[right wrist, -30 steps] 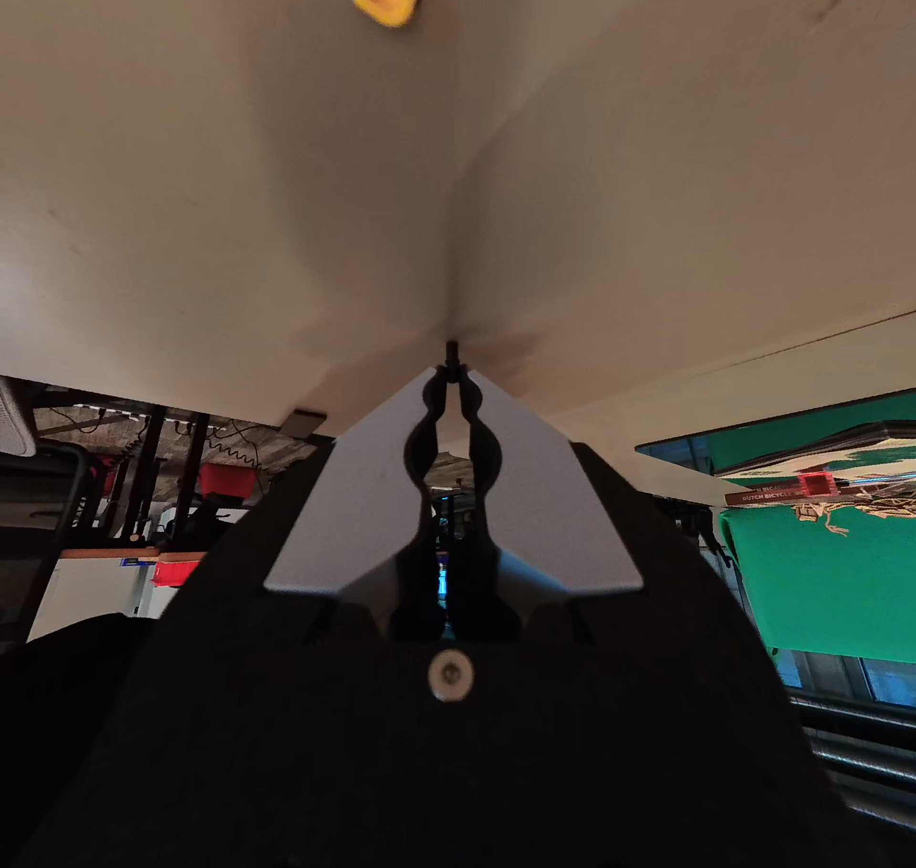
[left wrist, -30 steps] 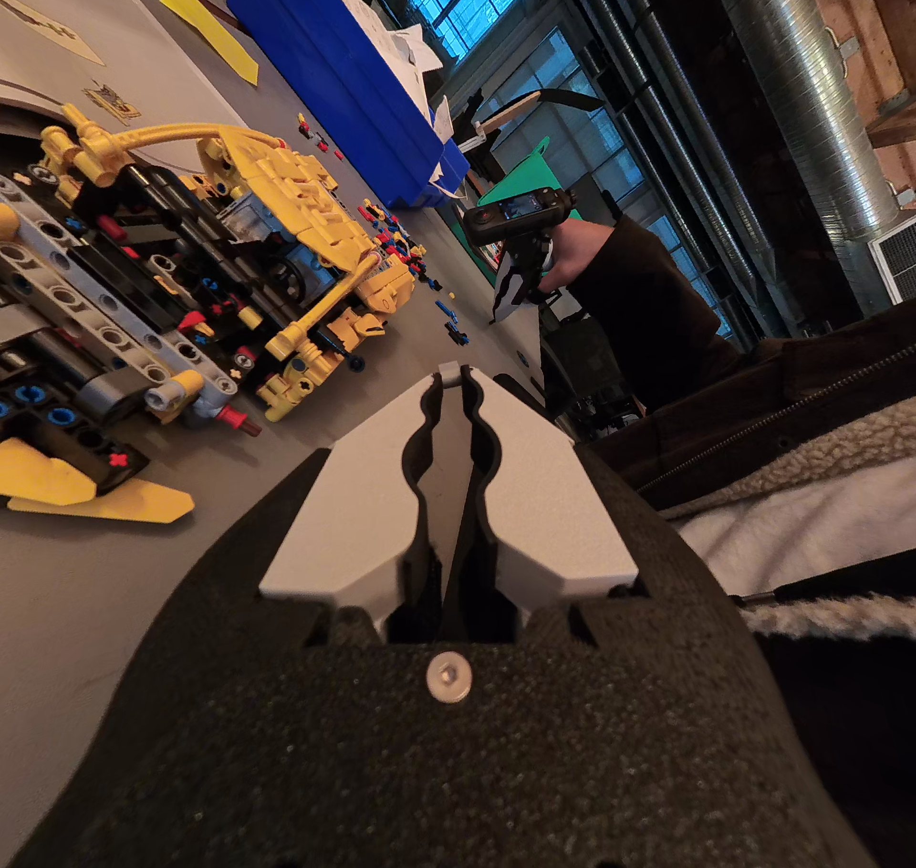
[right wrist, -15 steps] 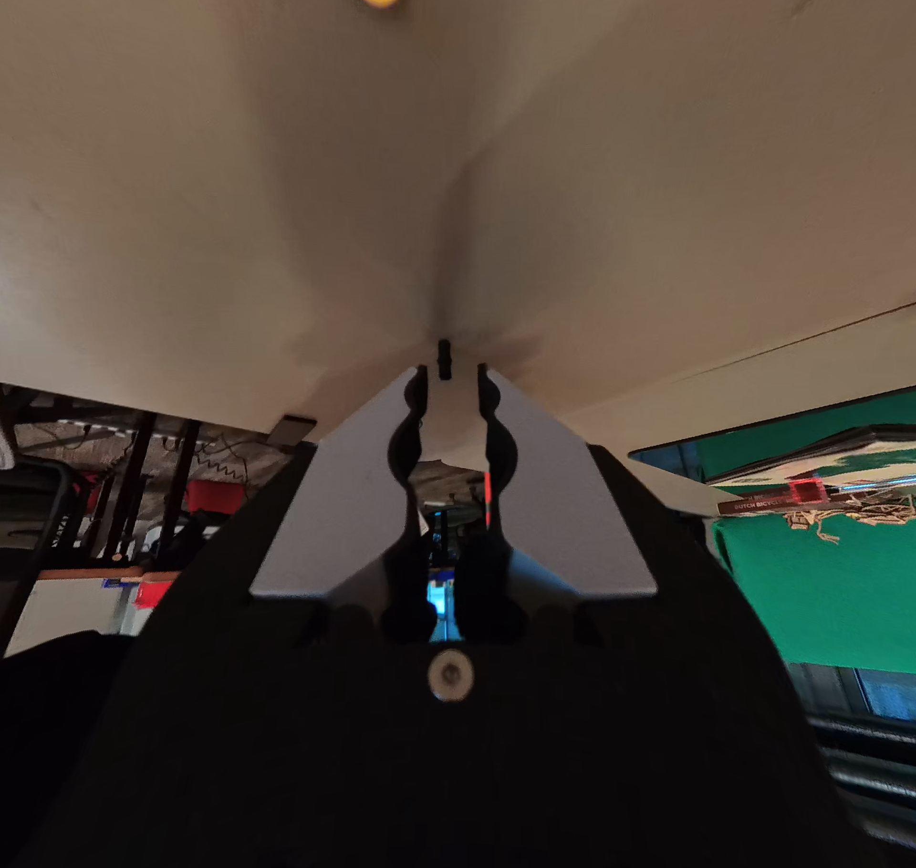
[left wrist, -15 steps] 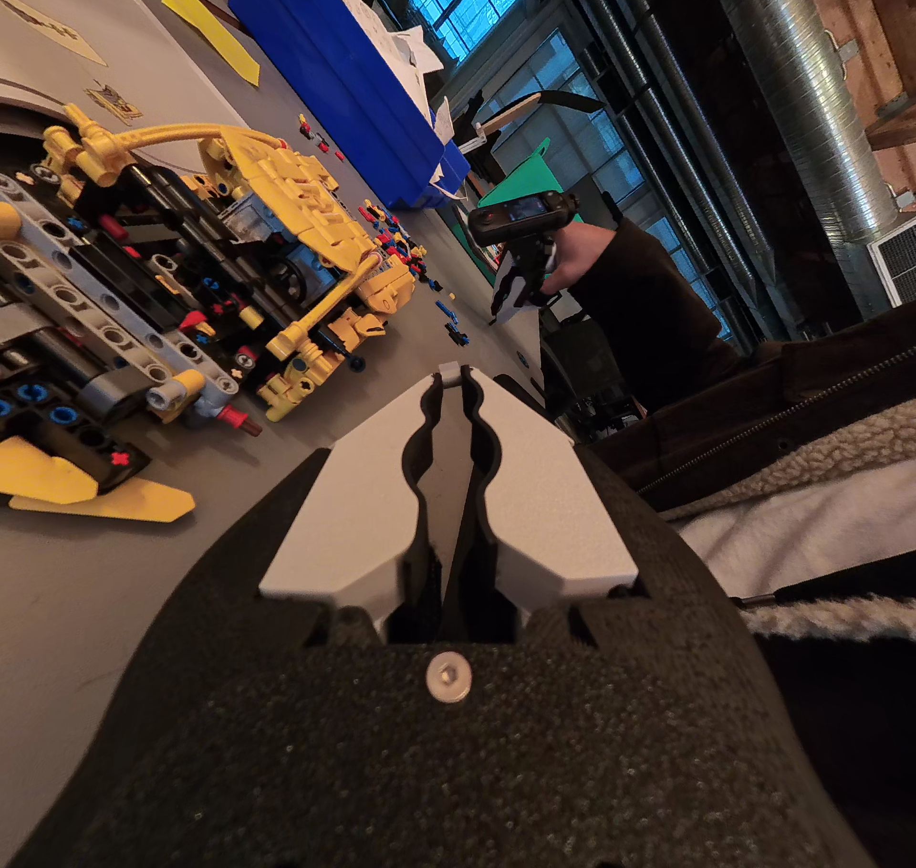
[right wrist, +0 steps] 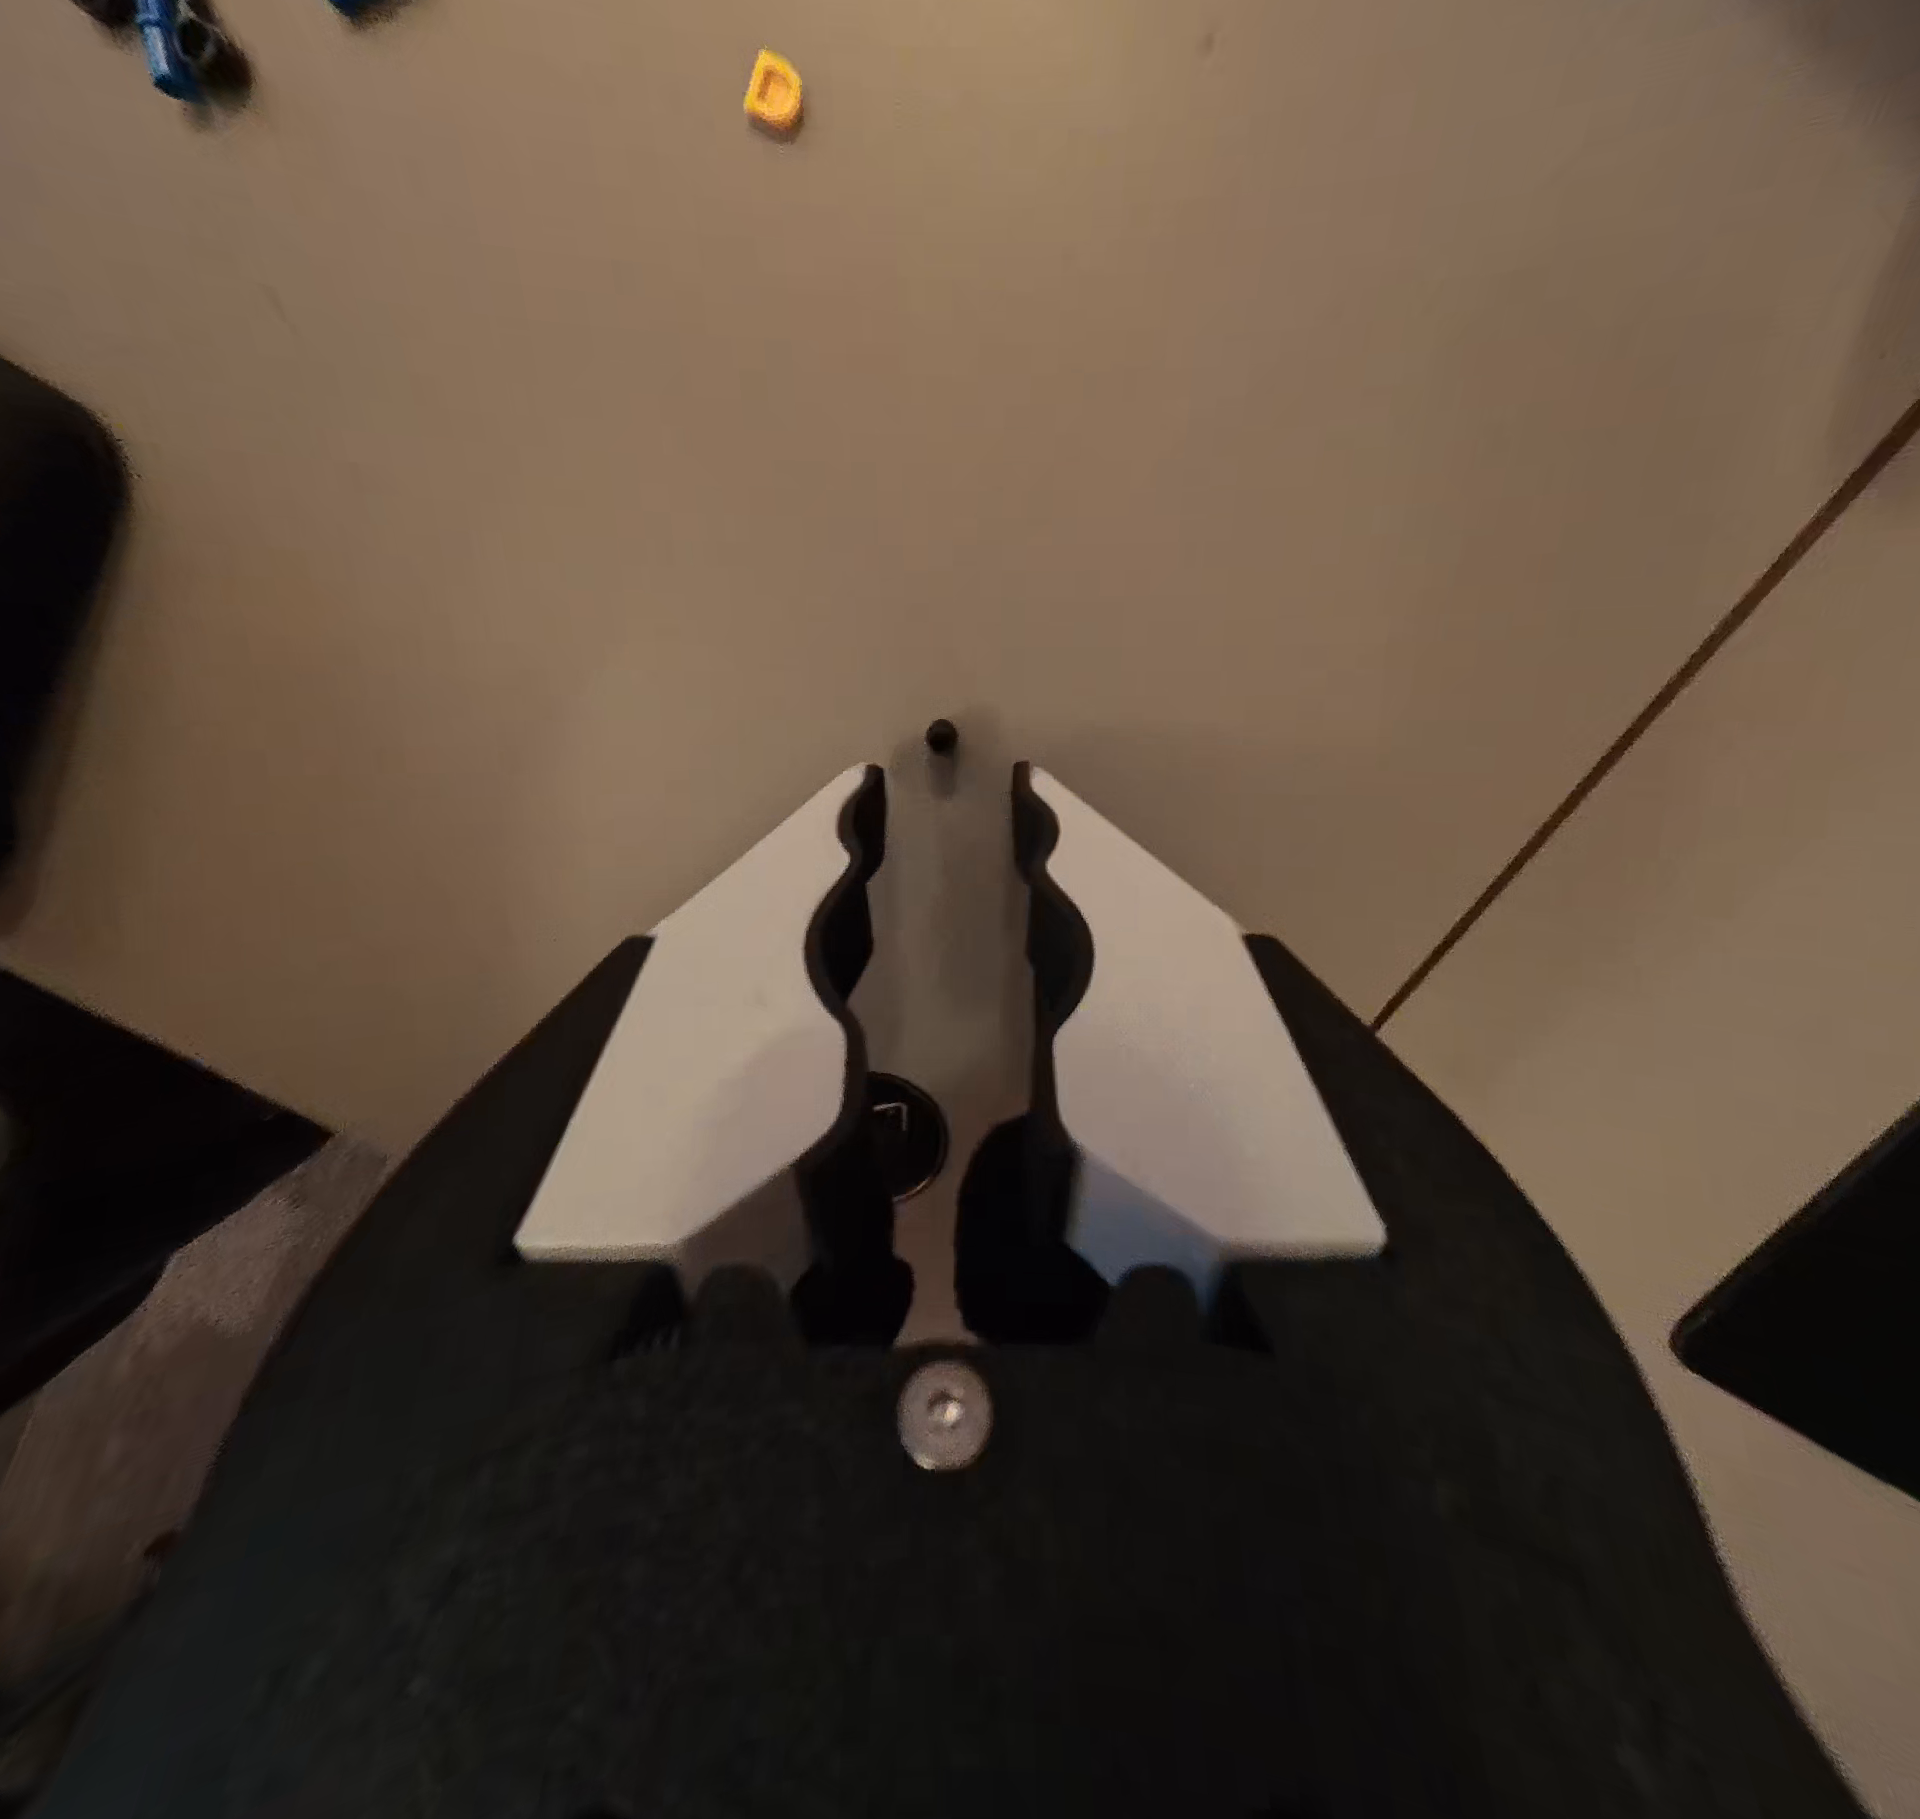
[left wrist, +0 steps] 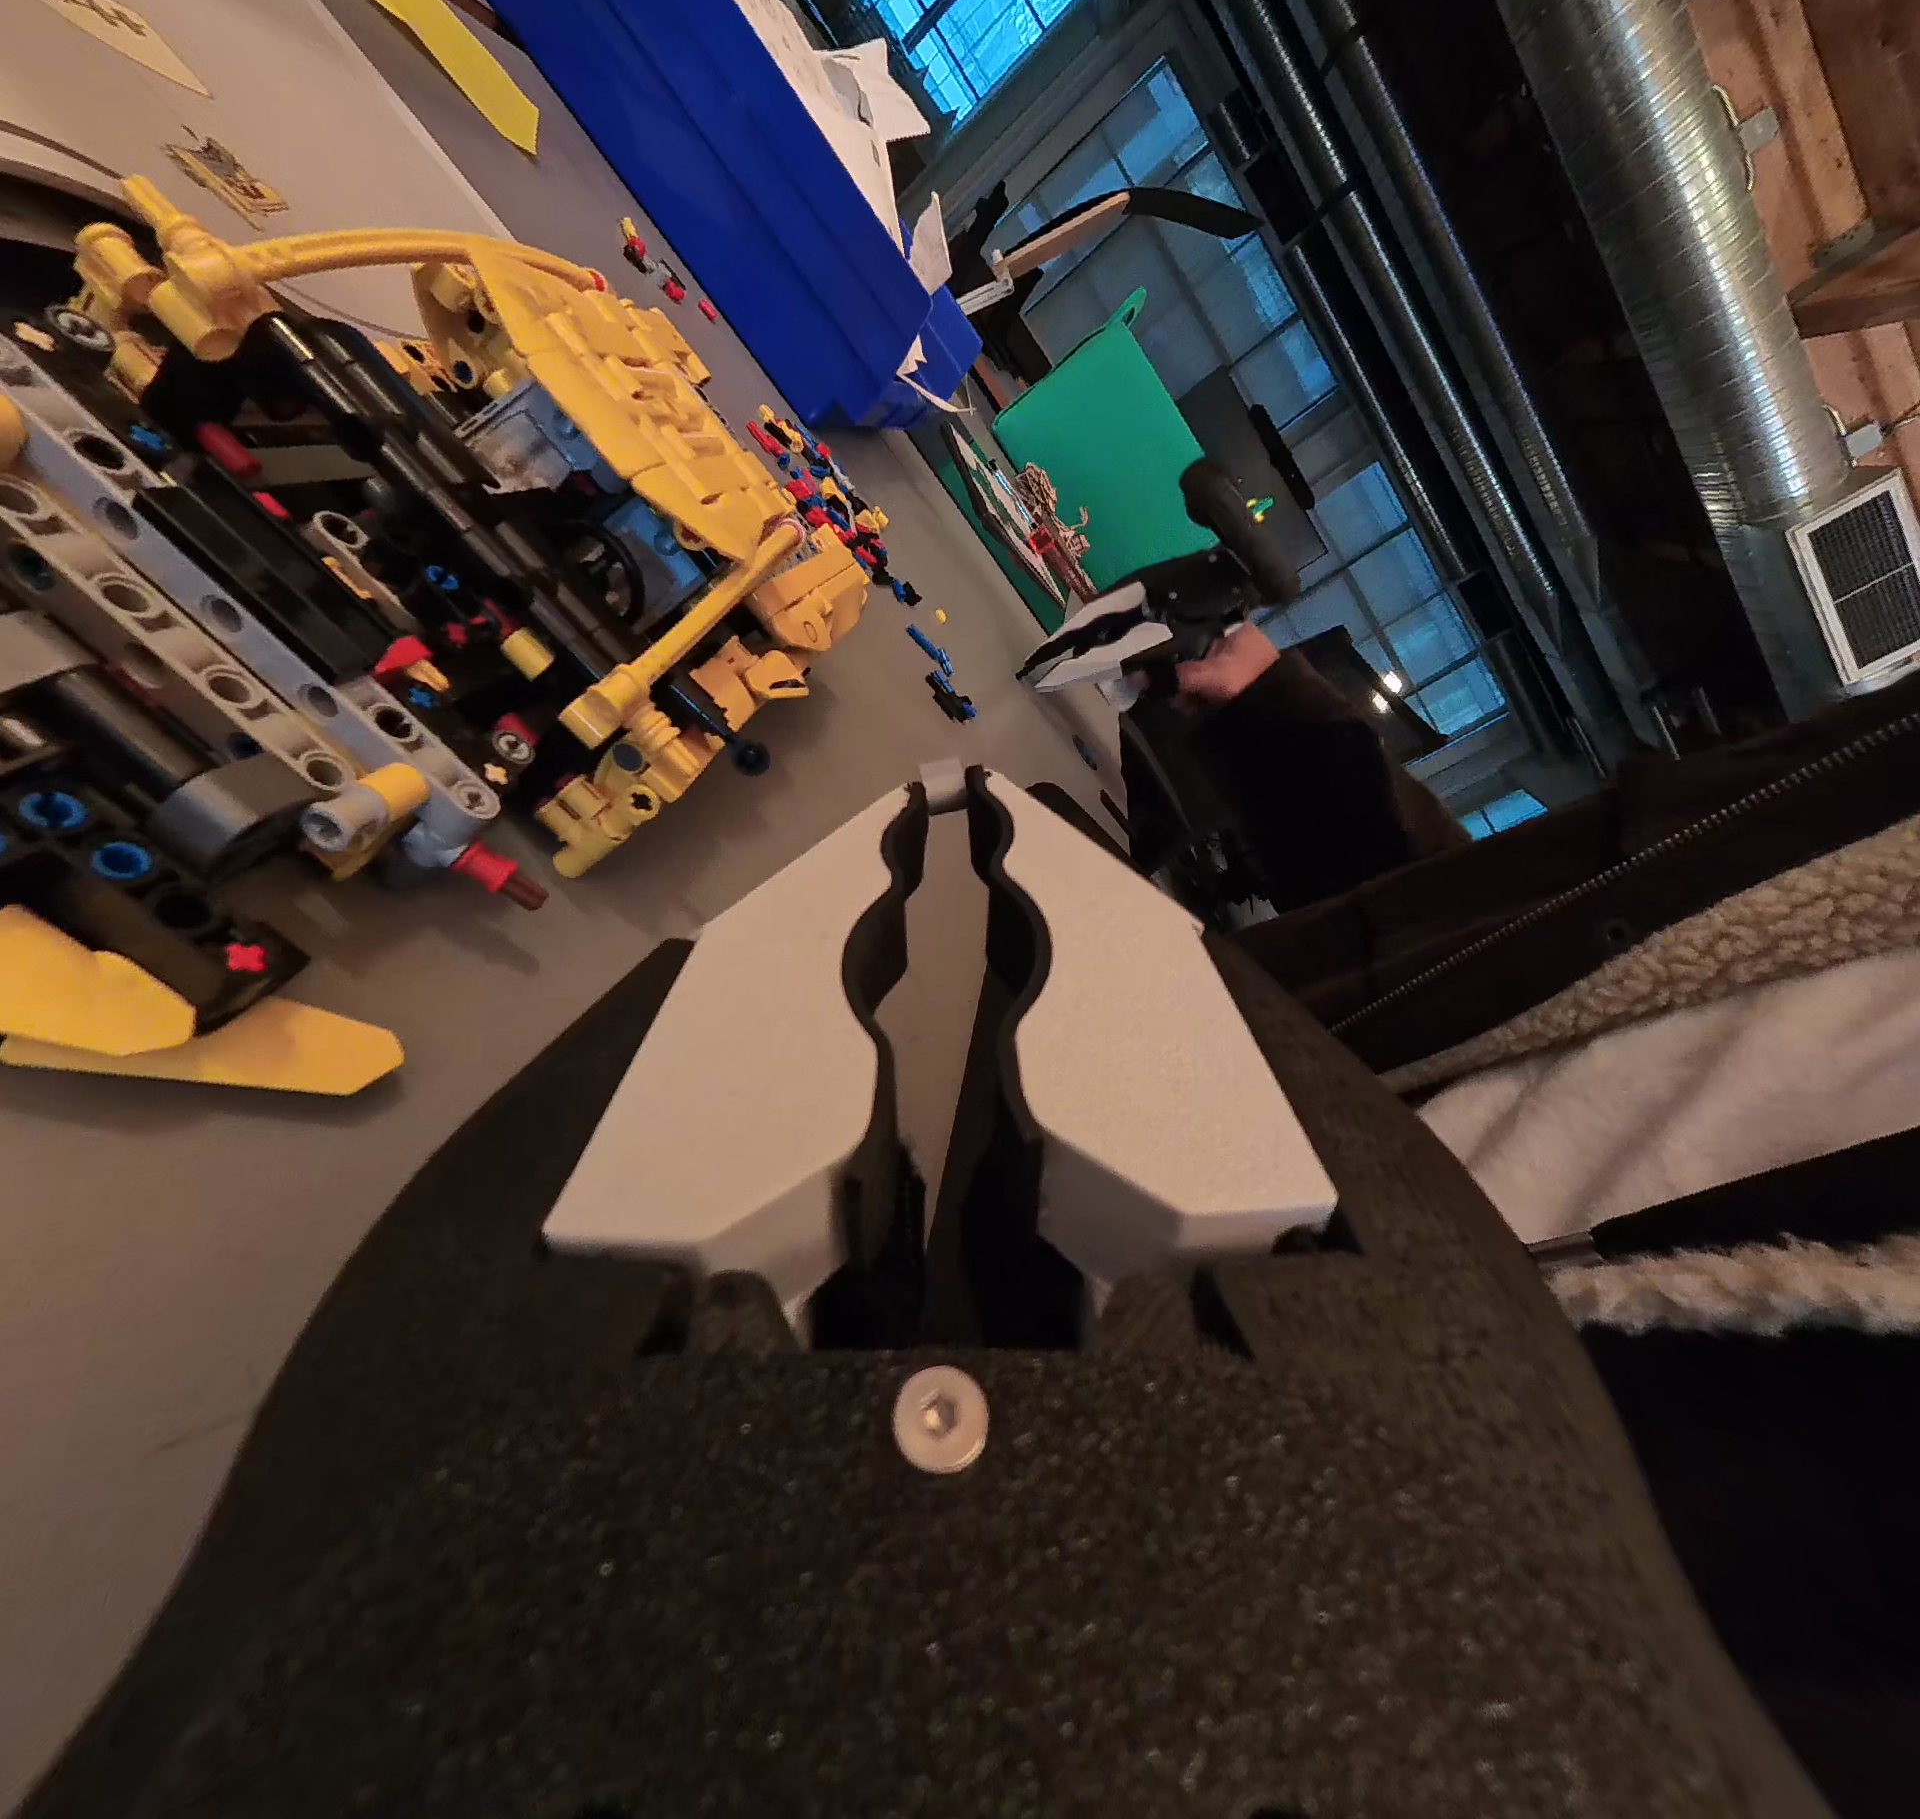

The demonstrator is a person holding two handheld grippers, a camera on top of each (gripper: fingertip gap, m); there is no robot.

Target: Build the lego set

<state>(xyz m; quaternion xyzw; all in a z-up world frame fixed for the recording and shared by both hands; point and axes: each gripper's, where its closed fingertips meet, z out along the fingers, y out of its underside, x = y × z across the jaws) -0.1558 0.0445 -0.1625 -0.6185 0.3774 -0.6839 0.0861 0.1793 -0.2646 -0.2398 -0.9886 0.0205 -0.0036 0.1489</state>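
Left wrist view, near to far: the left gripper [left wrist: 943, 795] pinches a small grey piece [left wrist: 941, 784] at its fingertips, the jaws nearly together. Beside it on the grey table [left wrist: 208, 1302] lies the lego model [left wrist: 395, 543], a long frame of grey holed beams, black parts, blue and red pins, with yellow panels and one curved yellow hose on top. One flat yellow panel [left wrist: 239, 1052] rests at its near end. Loose small pieces [left wrist: 831, 512], too many and too small to count, are scattered past it, ahead of one blue bin [left wrist: 717, 148]. The right gripper [left wrist: 1091, 652] shows farther off, level above the table edge; half a second ago it pointed downward.

Right wrist view: the right gripper [right wrist: 948, 774] is empty, its jaws spread wider than half a second ago. One black pin [right wrist: 940, 733] lies on the table just ahead of the fingertips. Farther on lie one yellow piece [right wrist: 774, 87] and a blurred cluster of blue and black pins [right wrist: 177, 13], newly in view.
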